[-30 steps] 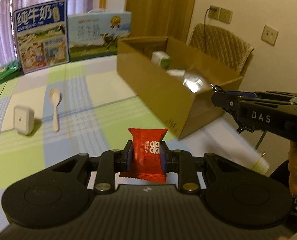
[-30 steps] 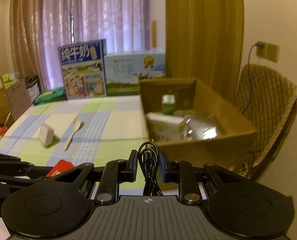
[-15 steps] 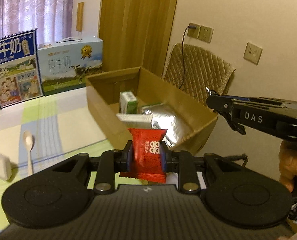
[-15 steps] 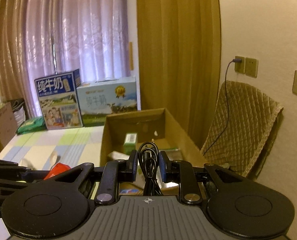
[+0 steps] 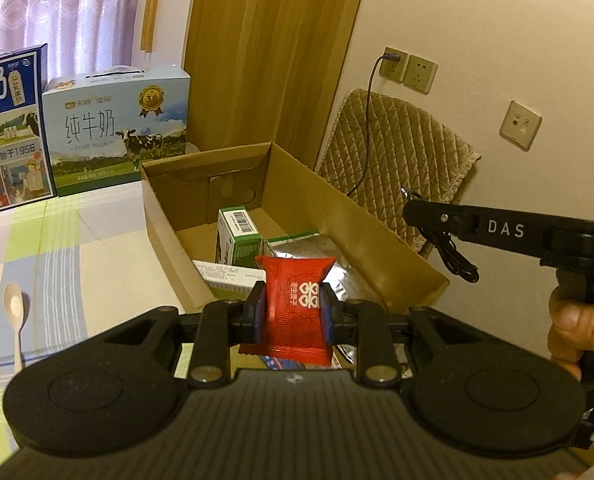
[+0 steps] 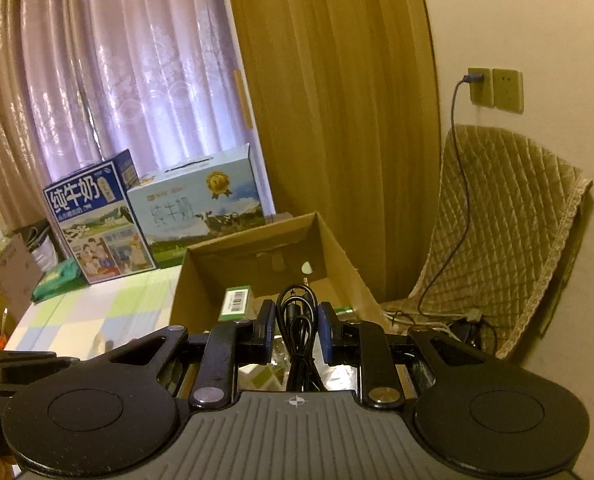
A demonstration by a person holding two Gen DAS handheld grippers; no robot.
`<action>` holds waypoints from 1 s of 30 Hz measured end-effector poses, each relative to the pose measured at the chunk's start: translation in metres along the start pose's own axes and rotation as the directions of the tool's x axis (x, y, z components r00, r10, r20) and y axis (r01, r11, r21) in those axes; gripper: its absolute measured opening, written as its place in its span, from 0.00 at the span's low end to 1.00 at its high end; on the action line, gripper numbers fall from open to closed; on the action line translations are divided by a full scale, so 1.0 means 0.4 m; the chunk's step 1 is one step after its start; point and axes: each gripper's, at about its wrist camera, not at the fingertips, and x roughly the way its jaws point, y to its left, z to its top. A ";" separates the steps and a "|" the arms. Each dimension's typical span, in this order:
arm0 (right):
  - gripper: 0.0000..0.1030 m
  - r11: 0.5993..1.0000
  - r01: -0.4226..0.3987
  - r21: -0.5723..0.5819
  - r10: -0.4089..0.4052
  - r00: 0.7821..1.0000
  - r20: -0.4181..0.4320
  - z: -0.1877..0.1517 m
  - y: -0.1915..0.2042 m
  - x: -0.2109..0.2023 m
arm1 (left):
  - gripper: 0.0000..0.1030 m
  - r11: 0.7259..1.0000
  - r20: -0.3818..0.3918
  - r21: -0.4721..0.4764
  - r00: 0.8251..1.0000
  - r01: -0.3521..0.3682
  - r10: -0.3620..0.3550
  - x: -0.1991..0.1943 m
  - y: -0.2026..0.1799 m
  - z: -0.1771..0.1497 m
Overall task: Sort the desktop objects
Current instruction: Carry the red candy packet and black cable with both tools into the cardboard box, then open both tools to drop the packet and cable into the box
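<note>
A red snack packet [image 5: 295, 306] is clamped upright between the fingers of the left gripper [image 5: 293, 312], held above the near end of an open cardboard box [image 5: 377, 240]. A coiled black cable [image 6: 297, 320] is pinched in the right gripper [image 6: 297, 326], which is also poised over the near part of the box, to the right of the left gripper. Inside the box a green-and-white carton [image 5: 239, 240] and a silver foil pouch [image 5: 317, 250] are seen. A white spoon [image 5: 15, 316] is left on the checked tablecloth [image 5: 97, 240] at the left, well apart from the box.
</note>
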 end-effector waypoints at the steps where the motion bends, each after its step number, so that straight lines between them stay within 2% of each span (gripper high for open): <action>1: 0.18 1.000 -0.001 0.000 0.001 1.000 -0.003 0.003 -0.004 0.007 | 0.21 1.000 -0.002 -0.005 1.000 0.003 -0.003 0.010 0.002 0.003; 6: 0.18 1.000 -0.001 0.004 0.001 1.000 -0.011 0.007 -0.015 0.034 | 0.22 1.000 0.000 0.016 1.000 0.018 -0.018 0.054 -0.005 0.014; 9: 0.19 1.000 -0.001 0.008 0.001 1.000 -0.020 0.005 -0.018 0.049 | 0.26 1.000 -0.025 0.030 1.000 0.001 0.000 0.075 -0.002 0.015; 12: 0.19 1.000 -0.005 0.008 0.005 1.000 -0.028 -0.001 -0.018 0.059 | 0.32 0.999 -0.028 0.038 1.000 -0.009 0.010 0.068 0.006 0.003; 21: 0.19 1.000 -0.015 0.015 0.015 0.999 -0.049 -0.011 -0.007 0.095 | 0.34 0.999 -0.004 0.006 0.999 -0.039 0.039 0.005 0.048 -0.019; 25: 0.25 0.999 -0.037 0.034 0.039 0.998 -0.040 0.000 -0.004 0.100 | 0.34 0.999 0.008 -0.003 0.999 -0.043 0.043 -0.019 0.055 -0.019; 28: 0.33 0.999 -0.031 0.042 0.032 0.999 -0.024 0.008 -0.003 0.085 | 0.41 0.999 0.023 -0.018 0.998 -0.051 0.051 -0.039 0.063 -0.020; 30: 0.38 0.999 -0.026 0.046 0.027 1.000 -0.016 0.009 -0.004 0.071 | 0.42 0.998 0.028 -0.028 0.998 -0.055 0.056 -0.054 0.069 -0.022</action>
